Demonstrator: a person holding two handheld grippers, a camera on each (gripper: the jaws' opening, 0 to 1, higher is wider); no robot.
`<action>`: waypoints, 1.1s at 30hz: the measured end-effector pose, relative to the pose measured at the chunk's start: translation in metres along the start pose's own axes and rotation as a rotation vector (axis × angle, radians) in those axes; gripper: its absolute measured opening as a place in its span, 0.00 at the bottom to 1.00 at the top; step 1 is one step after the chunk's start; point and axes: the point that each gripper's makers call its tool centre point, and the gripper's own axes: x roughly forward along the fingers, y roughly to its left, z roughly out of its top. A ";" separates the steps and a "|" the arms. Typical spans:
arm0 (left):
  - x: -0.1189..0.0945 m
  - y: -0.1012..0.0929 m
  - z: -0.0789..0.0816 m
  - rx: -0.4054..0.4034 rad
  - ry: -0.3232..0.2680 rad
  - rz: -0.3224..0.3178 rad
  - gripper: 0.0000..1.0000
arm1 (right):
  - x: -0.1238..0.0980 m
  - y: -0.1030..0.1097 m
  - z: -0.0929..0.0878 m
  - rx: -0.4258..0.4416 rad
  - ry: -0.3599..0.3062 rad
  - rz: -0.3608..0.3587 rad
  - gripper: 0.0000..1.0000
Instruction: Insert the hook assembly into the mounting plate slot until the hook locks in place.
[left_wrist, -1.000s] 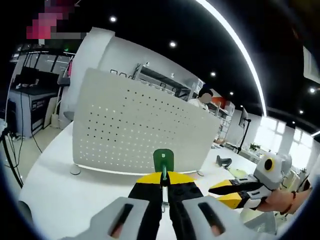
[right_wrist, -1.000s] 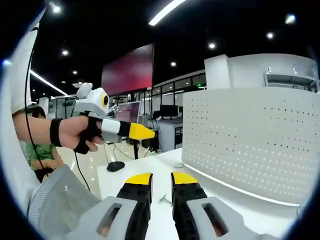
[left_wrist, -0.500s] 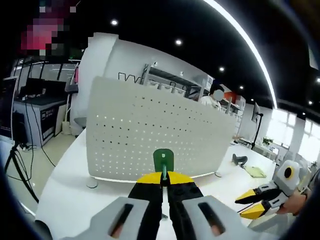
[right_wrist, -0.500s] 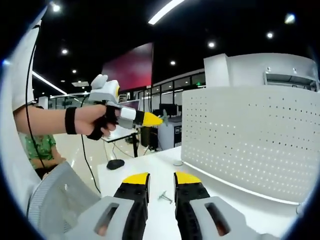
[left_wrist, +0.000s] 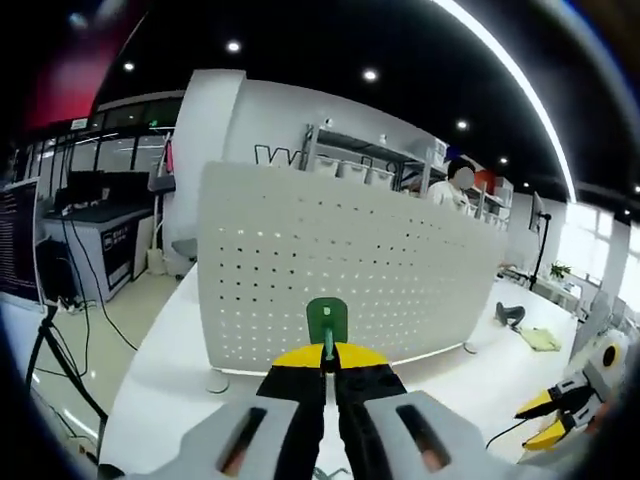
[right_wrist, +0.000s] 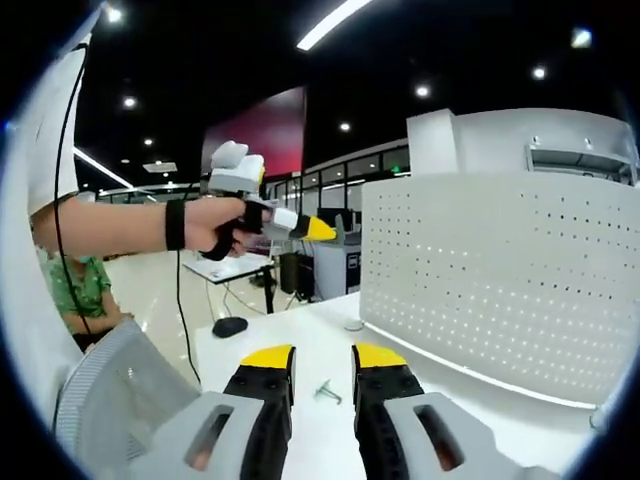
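Hook first: the small green hook piece with a thin metal stem (left_wrist: 326, 322) sits at centre frame in your left gripper view, pinched between the yellow tips of your left hand-held gripper (left_wrist: 328, 358), whose jaws are pressed together on the stem. It stands upright in front of the white perforated mounting plate (left_wrist: 350, 280), which rises across the middle of that view; you cannot tell from here whether the hook touches the plate.

The plate stands on edge on the white table (left_wrist: 160, 400), with a small round foot at its lower left corner. In the right gripper view the same perforated plate (right_wrist: 500, 280) fills the right half of the frame, and your left hand-held gripper (right_wrist: 322, 230) appears at upper left, held in a hand (right_wrist: 215, 225) with a dark strap at the wrist, its yellow tip pointing toward the plate's left edge.

Your right hand-held gripper (right_wrist: 322, 362) shows at the bottom of its own view with its two yellow-tipped jaws apart and nothing between them. Just beyond them, a small grey metal hook part (right_wrist: 326, 391) lies on the table (right_wrist: 300, 335). That gripper (left_wrist: 560, 418) also shows at the lower right edge of the left gripper view.
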 end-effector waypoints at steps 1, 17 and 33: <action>0.001 0.001 0.001 0.006 0.000 0.005 0.02 | 0.000 0.001 -0.001 0.009 0.000 0.001 0.22; 0.030 0.022 0.024 0.062 -0.010 0.076 0.02 | -0.007 0.001 0.002 0.034 -0.039 -0.013 0.25; 0.063 0.039 0.061 0.175 -0.027 0.127 0.02 | -0.008 -0.003 0.002 0.044 -0.047 -0.030 0.24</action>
